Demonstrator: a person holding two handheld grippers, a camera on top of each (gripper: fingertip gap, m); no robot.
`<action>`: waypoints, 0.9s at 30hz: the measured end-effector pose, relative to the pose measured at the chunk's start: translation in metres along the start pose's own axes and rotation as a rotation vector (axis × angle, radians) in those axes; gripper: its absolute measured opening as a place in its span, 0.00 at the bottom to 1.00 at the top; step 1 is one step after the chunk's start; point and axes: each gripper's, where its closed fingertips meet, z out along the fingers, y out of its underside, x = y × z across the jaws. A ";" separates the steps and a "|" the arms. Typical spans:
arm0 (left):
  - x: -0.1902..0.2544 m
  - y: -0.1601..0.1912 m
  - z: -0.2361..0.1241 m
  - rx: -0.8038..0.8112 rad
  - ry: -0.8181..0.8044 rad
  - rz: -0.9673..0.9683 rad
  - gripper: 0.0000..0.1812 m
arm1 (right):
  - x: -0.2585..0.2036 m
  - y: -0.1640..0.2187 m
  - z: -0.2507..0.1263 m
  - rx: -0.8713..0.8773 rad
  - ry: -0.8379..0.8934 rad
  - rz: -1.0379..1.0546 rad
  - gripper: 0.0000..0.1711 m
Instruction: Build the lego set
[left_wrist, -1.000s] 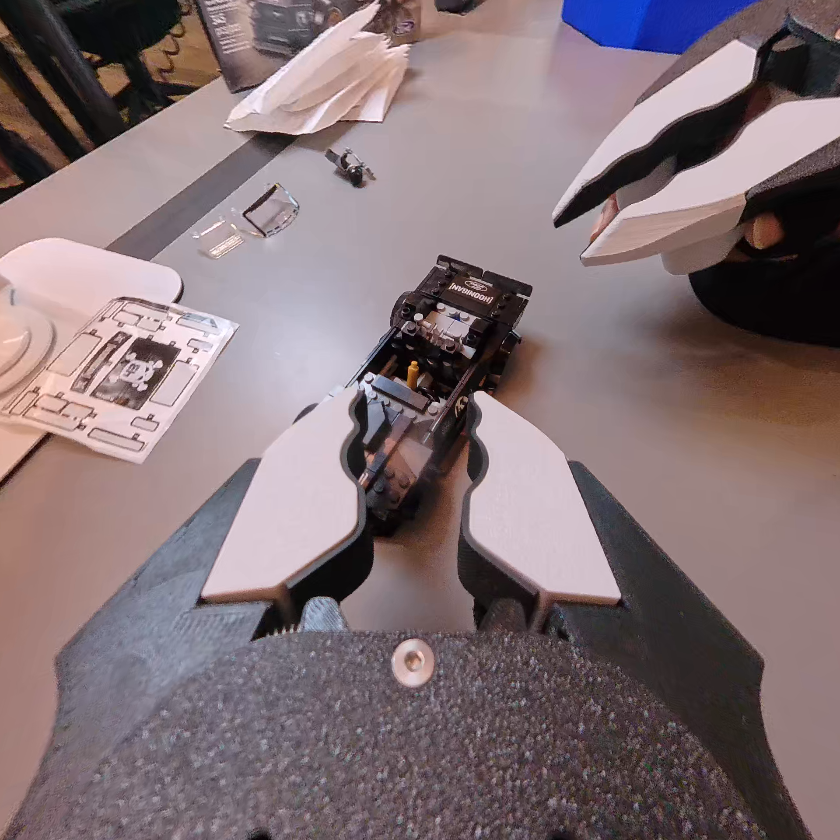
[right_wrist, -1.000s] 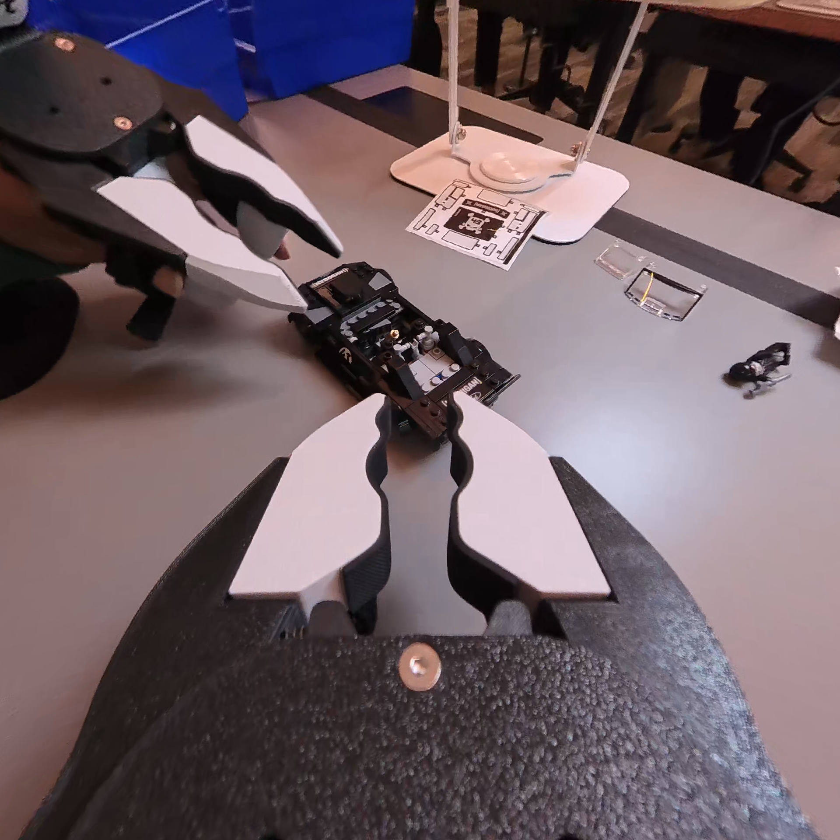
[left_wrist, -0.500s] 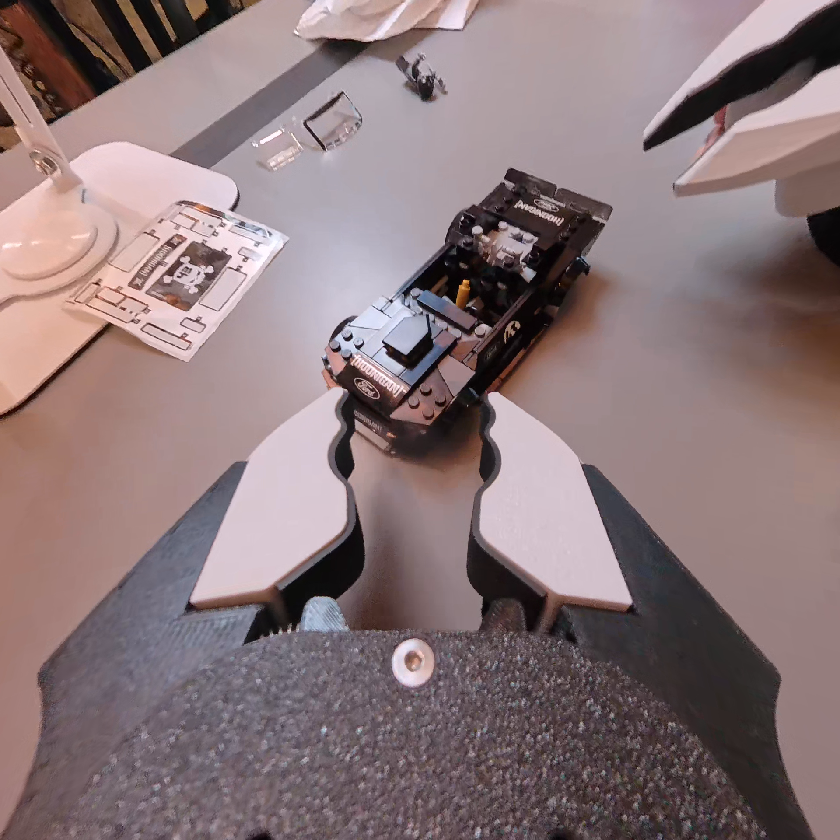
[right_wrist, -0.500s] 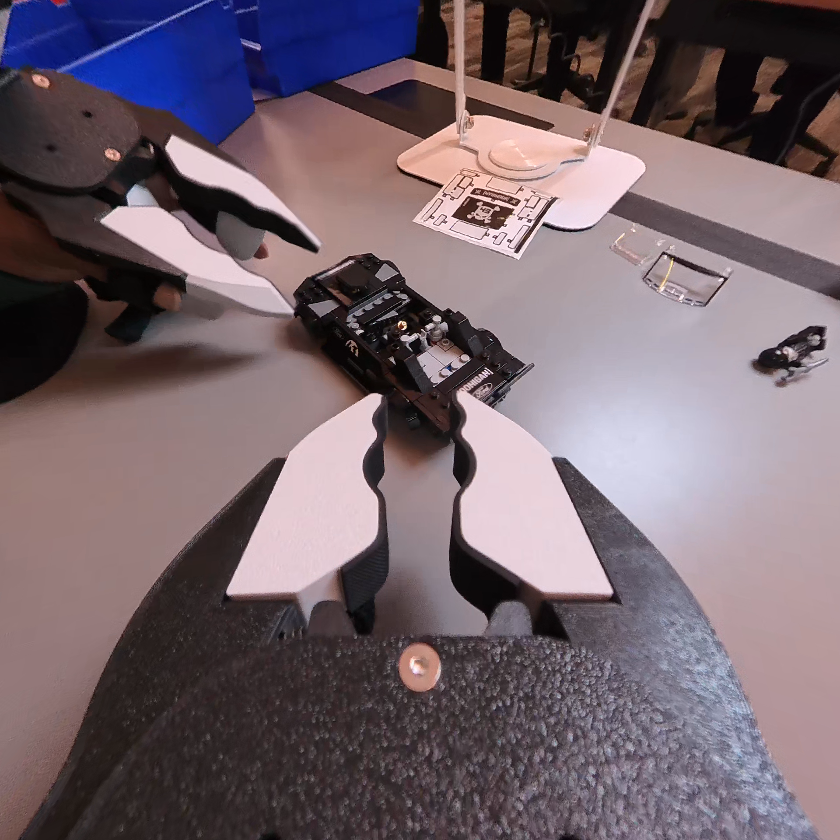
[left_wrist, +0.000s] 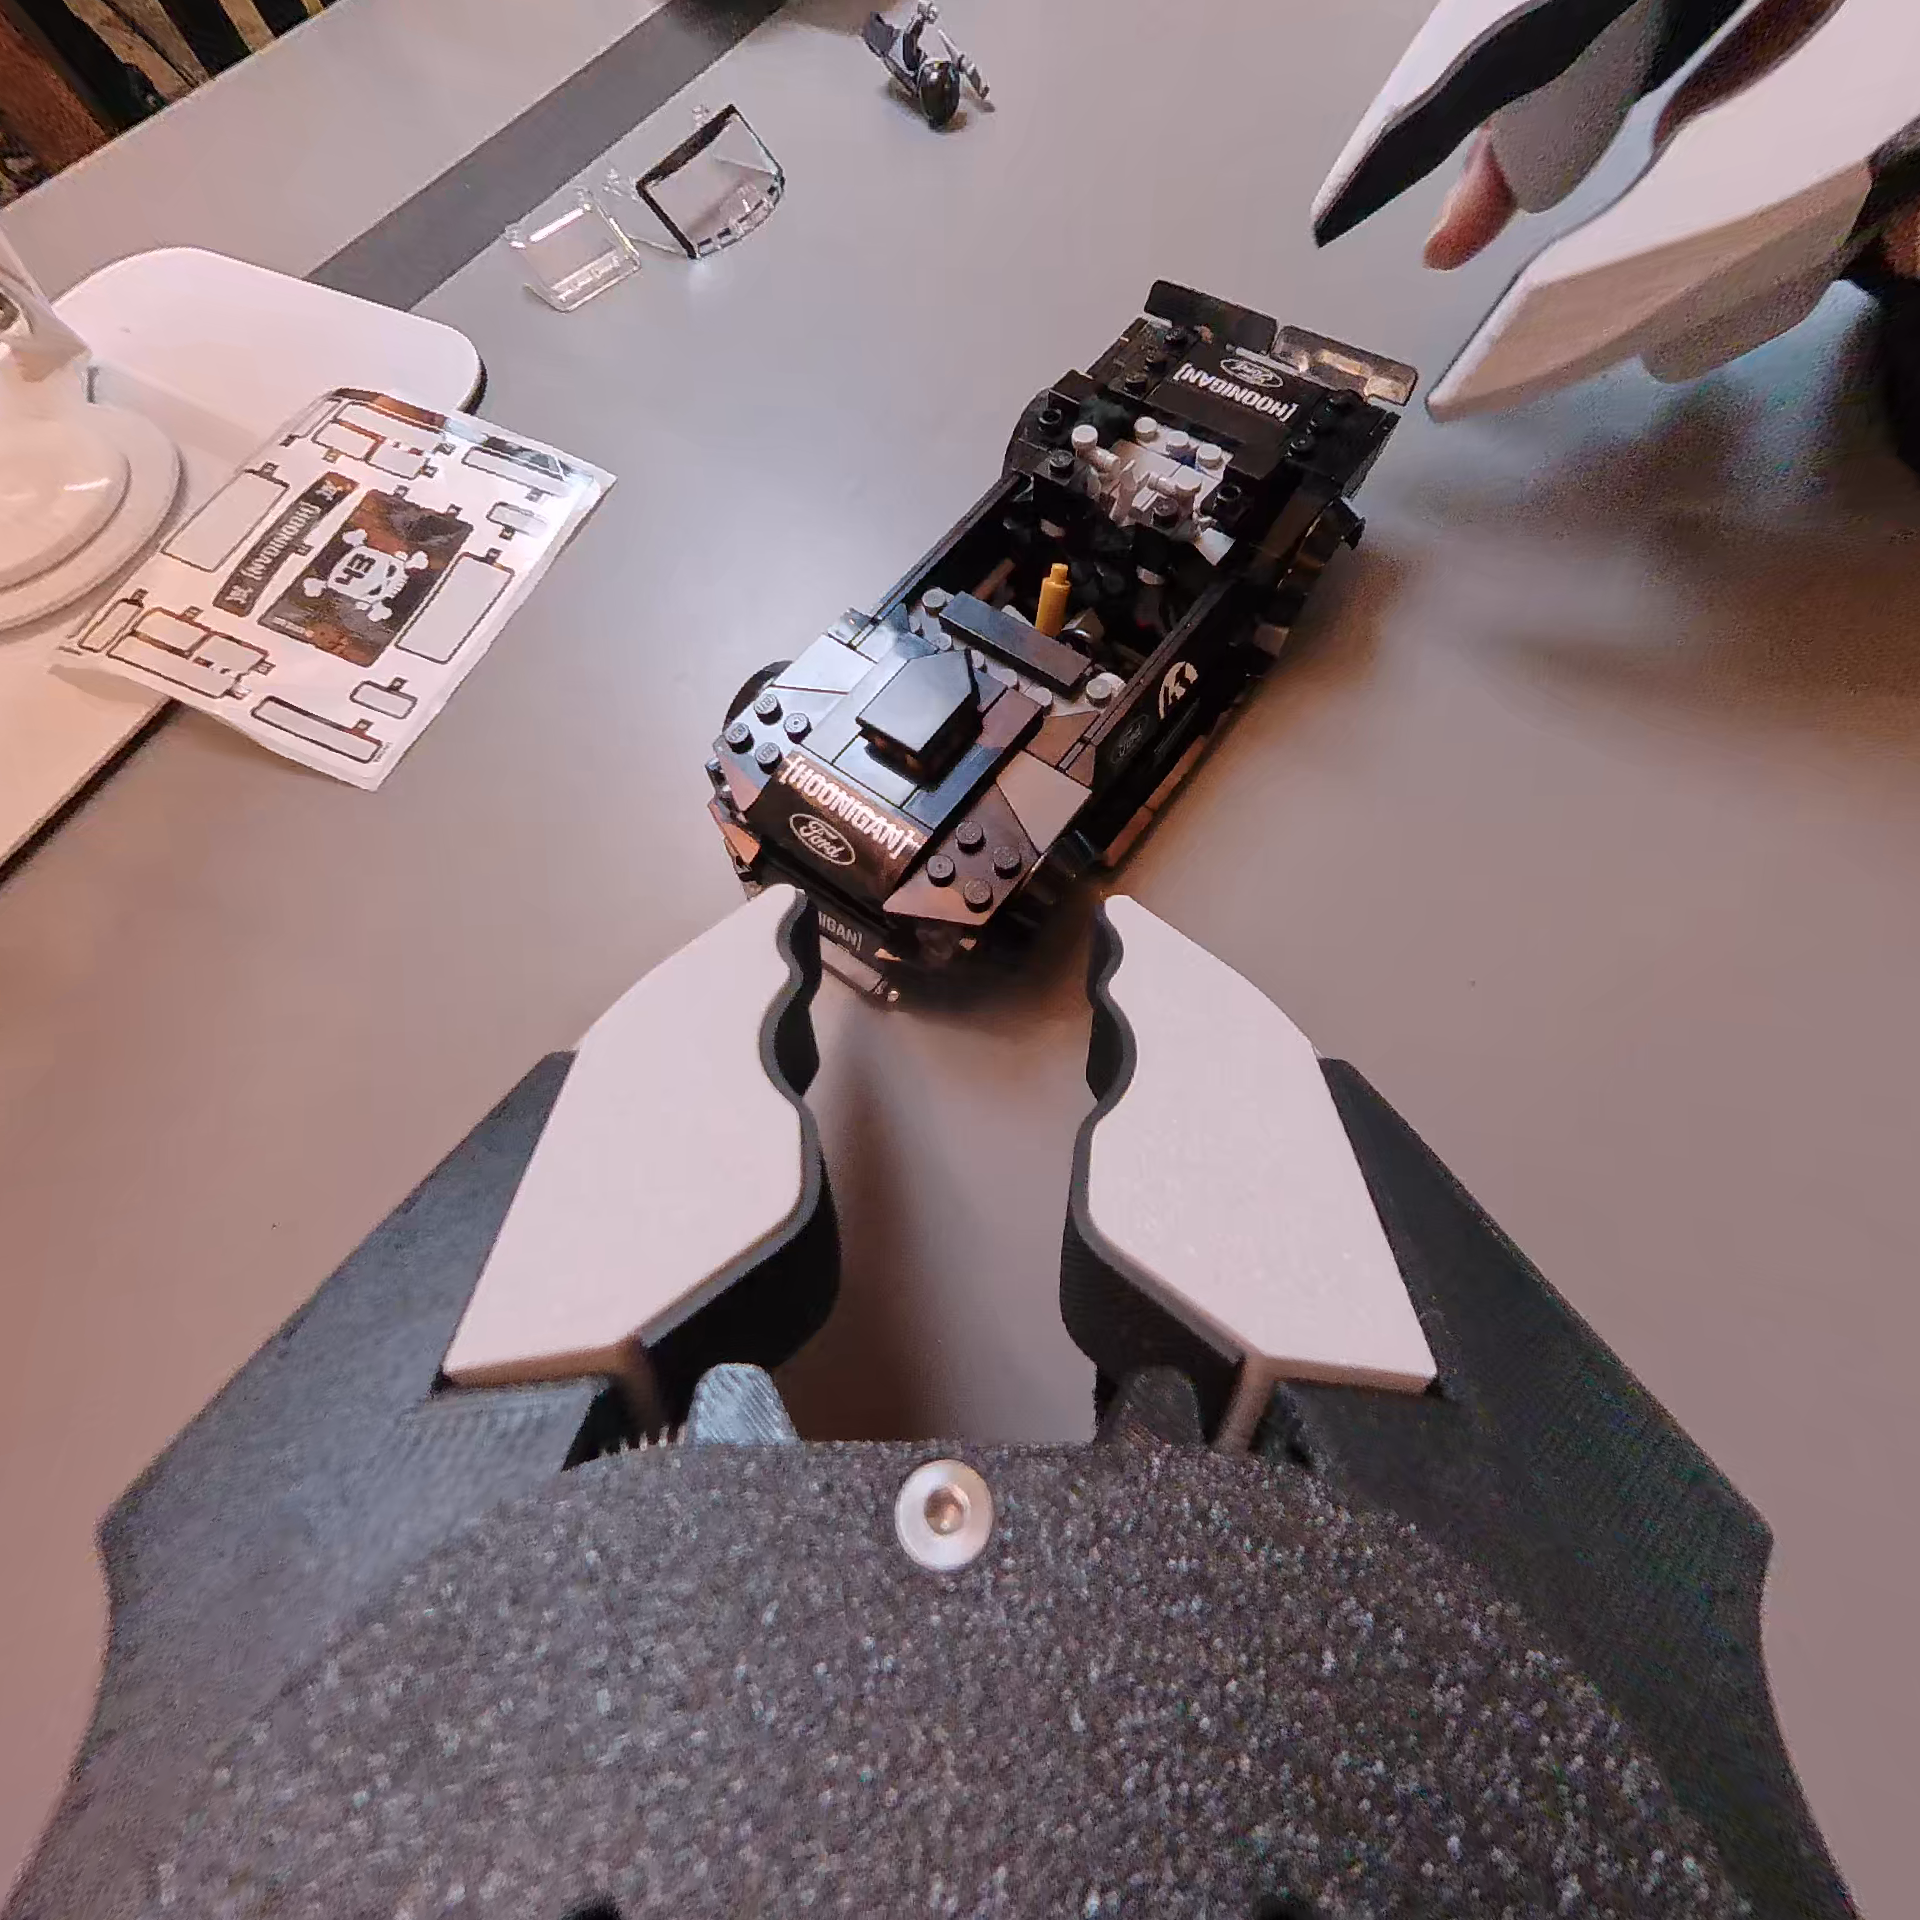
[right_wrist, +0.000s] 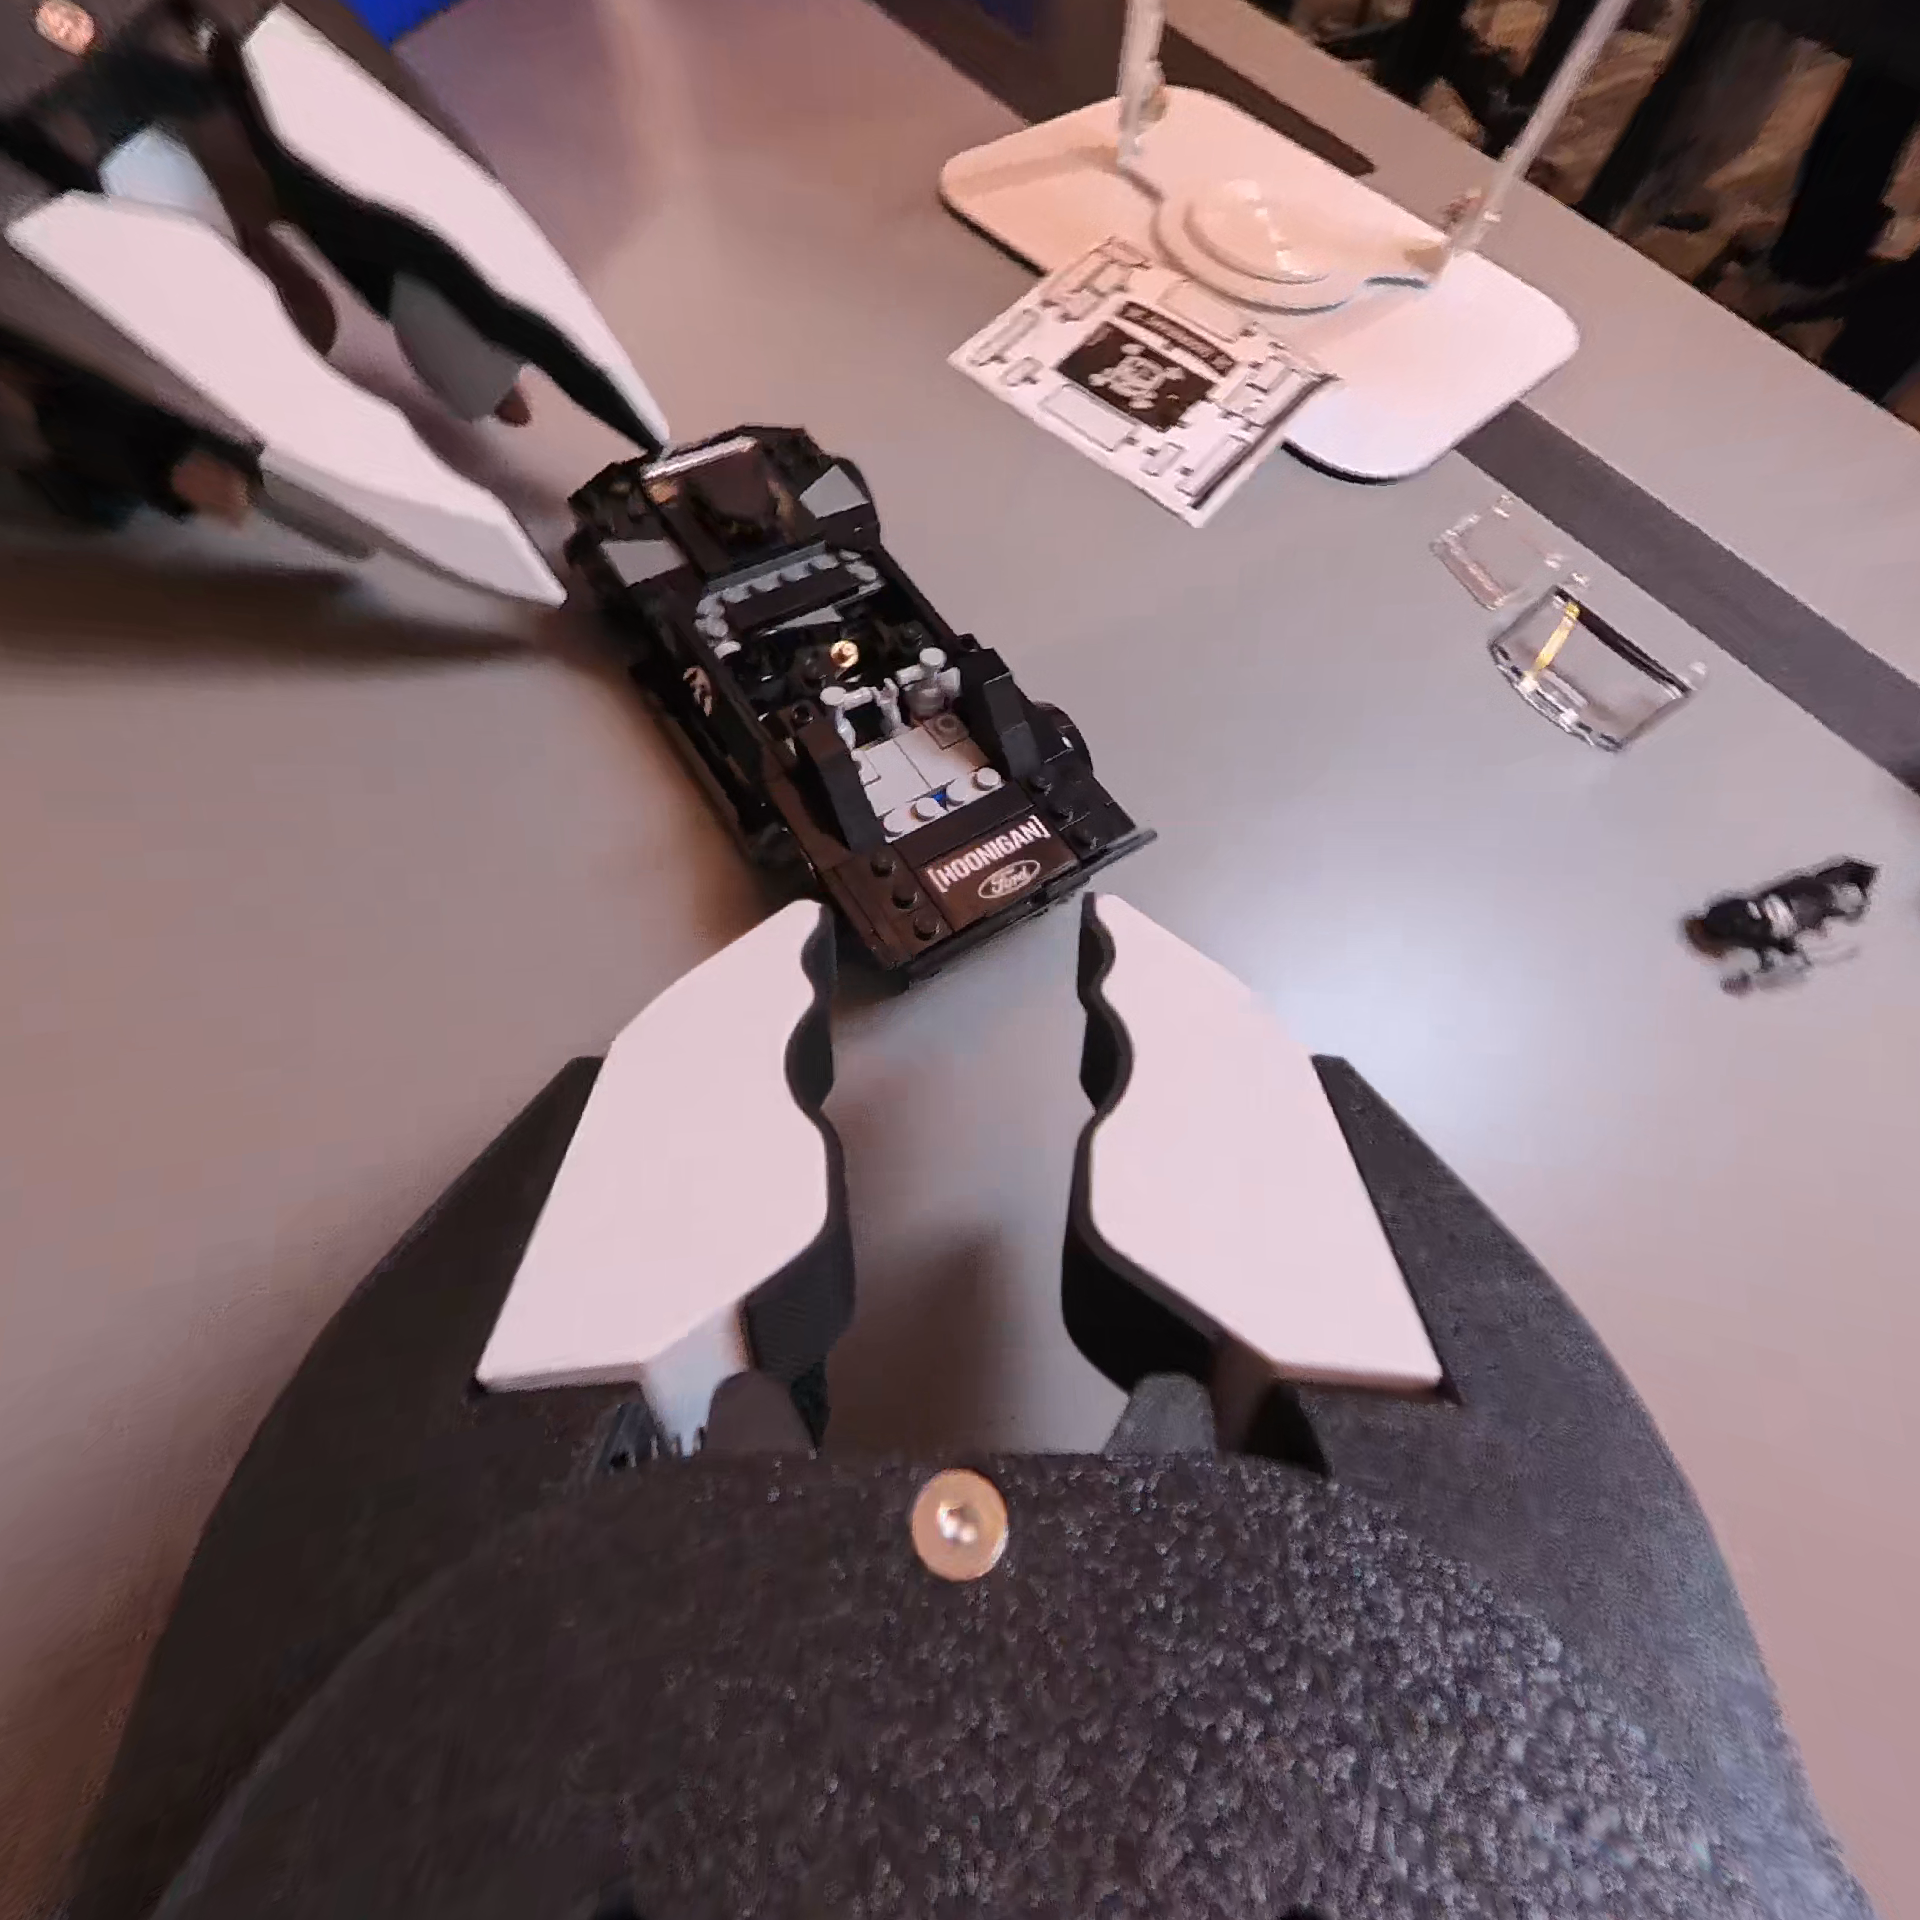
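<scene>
Black and grey bricks make up a roofless, part-built Lego car (left_wrist: 1049, 665) standing on a grey table (left_wrist: 1455, 935), its open cabin showing a small yellow lever. The left gripper (left_wrist: 943, 912) sits just at the car's front bumper, its jaws spread and holding nothing. The right gripper (right_wrist: 948, 912) faces the car's rear end, jaws likewise parted and empty, just short of the rear bumper. To the car's side lie a sticker sheet (left_wrist: 322, 582) overlapping a white stand base (left_wrist: 260, 332), then two clear windscreen pieces (left_wrist: 665, 197), one of them black-edged, and farther off a small black Lego piece (left_wrist: 930, 78). In the right wrist view these same items appear blurred.
</scene>
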 end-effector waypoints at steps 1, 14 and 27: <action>0.000 0.000 0.000 0.001 0.005 -0.007 0.27 | -0.001 0.000 0.002 -0.001 -0.027 -0.040 0.28; -0.012 0.000 0.001 0.005 0.001 -0.074 0.23 | 0.001 0.002 0.030 -0.036 -0.214 -0.096 0.49; -0.008 -0.017 -0.015 0.119 0.017 -0.027 0.25 | 0.047 0.002 0.032 -0.023 -0.114 -0.091 0.40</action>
